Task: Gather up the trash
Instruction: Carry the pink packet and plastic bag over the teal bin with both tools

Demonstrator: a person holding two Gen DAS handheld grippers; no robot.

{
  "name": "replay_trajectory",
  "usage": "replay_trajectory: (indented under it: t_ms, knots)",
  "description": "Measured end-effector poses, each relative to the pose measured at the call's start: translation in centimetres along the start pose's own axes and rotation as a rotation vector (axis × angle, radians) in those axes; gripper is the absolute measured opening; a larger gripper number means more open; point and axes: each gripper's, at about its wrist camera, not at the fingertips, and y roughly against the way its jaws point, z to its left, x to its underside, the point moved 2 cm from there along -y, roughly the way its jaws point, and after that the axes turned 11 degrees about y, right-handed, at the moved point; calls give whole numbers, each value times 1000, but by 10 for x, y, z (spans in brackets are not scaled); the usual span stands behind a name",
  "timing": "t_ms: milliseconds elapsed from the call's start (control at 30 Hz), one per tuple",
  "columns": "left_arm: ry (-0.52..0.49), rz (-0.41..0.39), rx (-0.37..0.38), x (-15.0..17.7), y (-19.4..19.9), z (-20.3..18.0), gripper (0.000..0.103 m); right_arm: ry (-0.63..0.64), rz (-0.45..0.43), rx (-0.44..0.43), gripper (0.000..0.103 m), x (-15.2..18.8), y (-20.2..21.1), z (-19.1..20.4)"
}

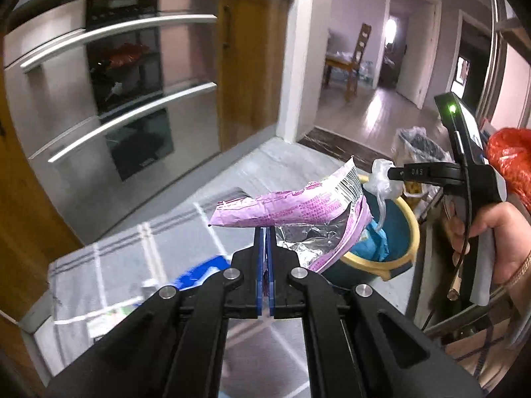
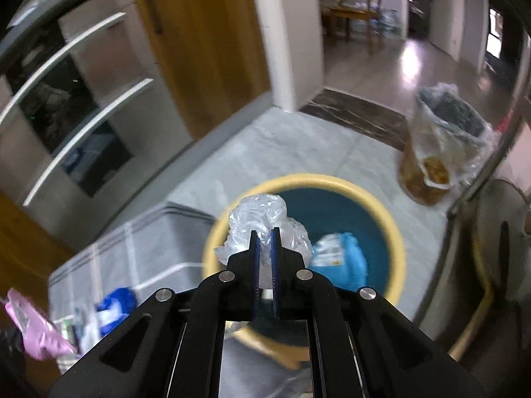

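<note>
The left gripper (image 1: pixel 265 232) clenches a purple foil-lined wrapper (image 1: pixel 292 209) at frame centre. Only this view shows the hand (image 1: pixel 491 232) at right, levelling the right gripper (image 2: pixel 265 235). It pinches crumpled clear plastic (image 2: pixel 265 219) above the yellow-rimmed bin (image 2: pixel 395 232).

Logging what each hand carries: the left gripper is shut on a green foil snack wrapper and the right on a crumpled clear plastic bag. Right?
Almost. The left gripper grips a purple, not green, foil snack wrapper, per the left wrist view.
</note>
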Motion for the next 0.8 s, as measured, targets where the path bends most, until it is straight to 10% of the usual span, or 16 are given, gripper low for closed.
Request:
replay_trajectory:
  t_ms: [400,800]
  knots:
    - [-146,-61,19,-68,-77,-109,2,-34,53,-2,7,7,-25,-51]
    - [-154,196,20,-24,-195,-141,2,-82,86,-23,8,12,-38,-62]
